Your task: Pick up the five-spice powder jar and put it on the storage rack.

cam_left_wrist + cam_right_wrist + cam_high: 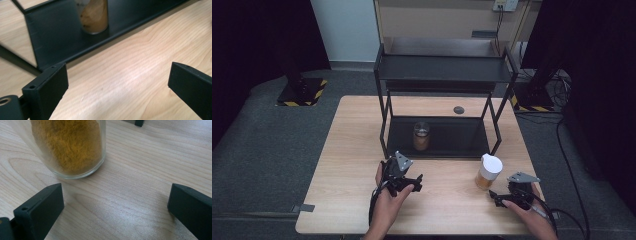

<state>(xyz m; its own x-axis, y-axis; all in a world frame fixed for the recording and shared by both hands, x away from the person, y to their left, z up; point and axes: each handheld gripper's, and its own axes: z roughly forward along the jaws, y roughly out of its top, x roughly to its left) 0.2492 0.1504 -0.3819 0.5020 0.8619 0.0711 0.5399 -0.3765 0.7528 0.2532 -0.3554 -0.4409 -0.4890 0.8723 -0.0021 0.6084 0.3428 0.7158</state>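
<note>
On the rack's (384, 125) lower shelf, left of centre, stands a lidless glass jar (421, 136) about half full of brown powder. The left gripper view catches its base (95, 17) on the dark shelf, just past the shelf's front lip. To the right, on the bare table (352, 150) in front of the rack's right leg, stands a second jar with a white lid (488, 171), its lower part holding orange-yellow powder. The right gripper view shows that powder's coarse grain through the glass (72, 147), which the high view is too small to give.

The left gripper (408, 184) sits on the table in front of the rack, its jaws wide apart over bare wood, holding nothing; the shelf lip lies between it and the open jar. The right gripper (499, 197) sits near the table's front right, jaws also wide apart and empty, with the lidded jar just beyond the left jaw, not touching it.

A small dark disc (458, 110) lies on the table behind the rack. The upper shelf (442, 67) is seen from the high view.
</note>
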